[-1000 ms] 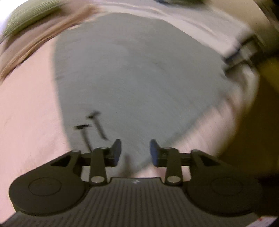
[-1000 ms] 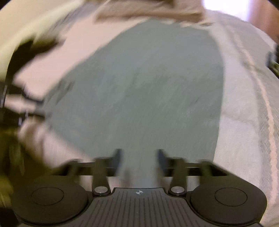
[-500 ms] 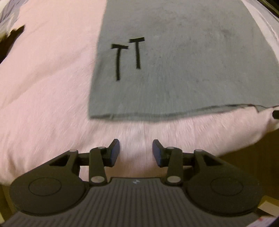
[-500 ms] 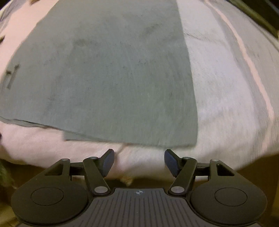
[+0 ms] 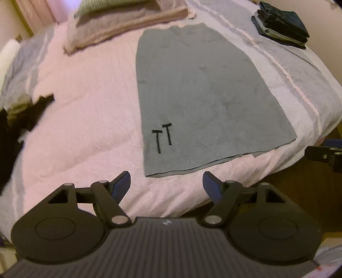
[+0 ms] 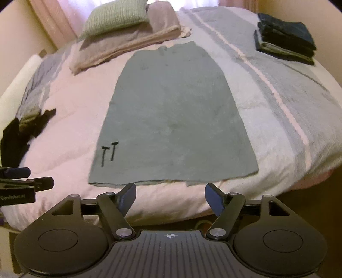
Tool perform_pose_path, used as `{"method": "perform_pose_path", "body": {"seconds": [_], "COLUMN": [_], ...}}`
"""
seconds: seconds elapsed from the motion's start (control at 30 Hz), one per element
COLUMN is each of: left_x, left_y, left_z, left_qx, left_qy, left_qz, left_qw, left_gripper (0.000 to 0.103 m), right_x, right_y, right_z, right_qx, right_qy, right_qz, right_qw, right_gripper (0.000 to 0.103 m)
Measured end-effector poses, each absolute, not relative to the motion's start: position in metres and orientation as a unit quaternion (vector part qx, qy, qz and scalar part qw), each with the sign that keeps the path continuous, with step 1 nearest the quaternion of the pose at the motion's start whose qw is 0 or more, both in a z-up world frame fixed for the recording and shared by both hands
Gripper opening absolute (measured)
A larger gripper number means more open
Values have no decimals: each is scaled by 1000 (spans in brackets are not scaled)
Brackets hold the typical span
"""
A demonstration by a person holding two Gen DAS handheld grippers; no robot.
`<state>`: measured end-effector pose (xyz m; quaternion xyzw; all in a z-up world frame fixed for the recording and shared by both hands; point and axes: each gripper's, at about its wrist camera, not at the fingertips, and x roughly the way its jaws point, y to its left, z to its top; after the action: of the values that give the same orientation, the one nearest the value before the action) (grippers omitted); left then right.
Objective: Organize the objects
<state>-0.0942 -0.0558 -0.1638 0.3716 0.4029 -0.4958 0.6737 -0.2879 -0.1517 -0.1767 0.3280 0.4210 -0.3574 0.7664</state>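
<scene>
A grey cloth (image 5: 205, 100) with two black T marks (image 5: 162, 136) lies flat and spread out on the pink bed cover (image 5: 85, 119); it also shows in the right wrist view (image 6: 173, 119). My left gripper (image 5: 166, 184) is open and empty, held just short of the cloth's near left edge. My right gripper (image 6: 170, 195) is open and empty, held just short of the cloth's near edge at its middle. The right gripper's side shows at the right edge of the left wrist view (image 5: 325, 155), and the left gripper shows at the left edge of the right wrist view (image 6: 21, 184).
A stack of folded dark clothes (image 6: 286, 38) sits at the far right on a grey striped blanket (image 6: 277, 89). A green pillow (image 6: 115, 17) rests on folded beige bedding (image 6: 128, 45) at the head. Dark garments (image 6: 23, 132) lie at the left edge.
Both grippers have pulled back and up from close over the cloth, so the whole bed now shows. Both grippers' fingers have opened wider.
</scene>
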Motion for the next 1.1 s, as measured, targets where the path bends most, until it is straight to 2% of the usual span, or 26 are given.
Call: {"method": "perform_pose_path", "body": {"seconds": [0.53, 1.1], "left_x": [-95, -99], "left_y": [-9, -13], "left_z": [-130, -130], "left_qx": [374, 379], "left_qy": [389, 392], "left_qz": [-531, -537], "left_qw": [653, 644], "left_gripper": [73, 73], "right_x": [-293, -293], "right_y": [-85, -87], "right_z": [-149, -149], "right_qx": [327, 333], "right_qy": [428, 433], "right_qz": [-386, -390], "right_qw": [749, 741], "right_gripper": [69, 69]}}
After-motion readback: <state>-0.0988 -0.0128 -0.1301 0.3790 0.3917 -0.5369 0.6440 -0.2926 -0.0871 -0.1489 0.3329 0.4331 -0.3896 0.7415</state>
